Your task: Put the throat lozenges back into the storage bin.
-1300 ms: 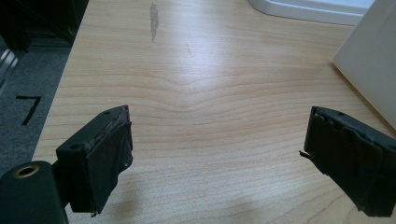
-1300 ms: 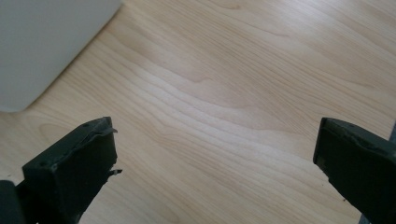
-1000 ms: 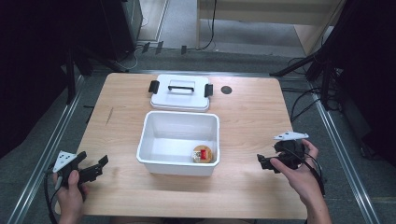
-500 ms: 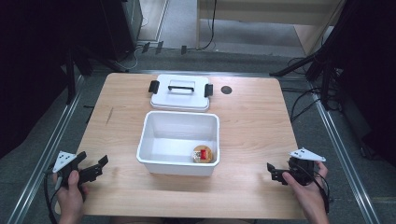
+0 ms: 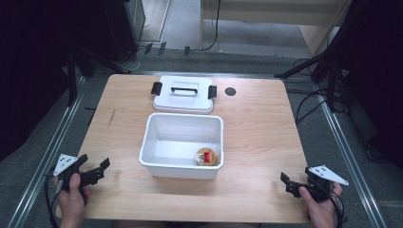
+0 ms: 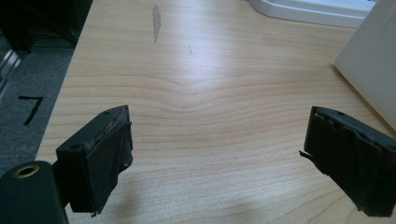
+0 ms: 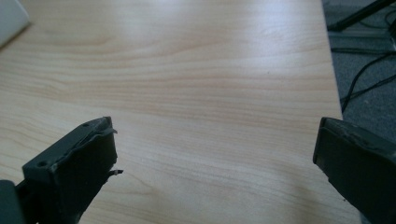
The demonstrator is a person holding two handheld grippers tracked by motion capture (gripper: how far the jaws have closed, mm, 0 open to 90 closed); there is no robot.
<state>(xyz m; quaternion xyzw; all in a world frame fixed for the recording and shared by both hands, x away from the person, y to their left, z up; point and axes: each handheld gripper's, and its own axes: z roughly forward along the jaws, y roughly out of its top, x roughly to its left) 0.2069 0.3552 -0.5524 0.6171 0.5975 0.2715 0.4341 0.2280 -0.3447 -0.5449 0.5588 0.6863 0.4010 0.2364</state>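
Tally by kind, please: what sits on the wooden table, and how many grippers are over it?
White rectangular plastic bin: 1
White flat lid with black handle and clips: 1
Small round red-and-tan item in the bin: 1
Black two-jaw grippers, left and right: 2
Total: 5

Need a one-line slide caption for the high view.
Open white bin holding a small red item, lid behind it, both grippers open at table corners.

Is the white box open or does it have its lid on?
Open. The white box shows its inside, with a small red and tan thing in one corner. Its lid lies flat on the table behind it.
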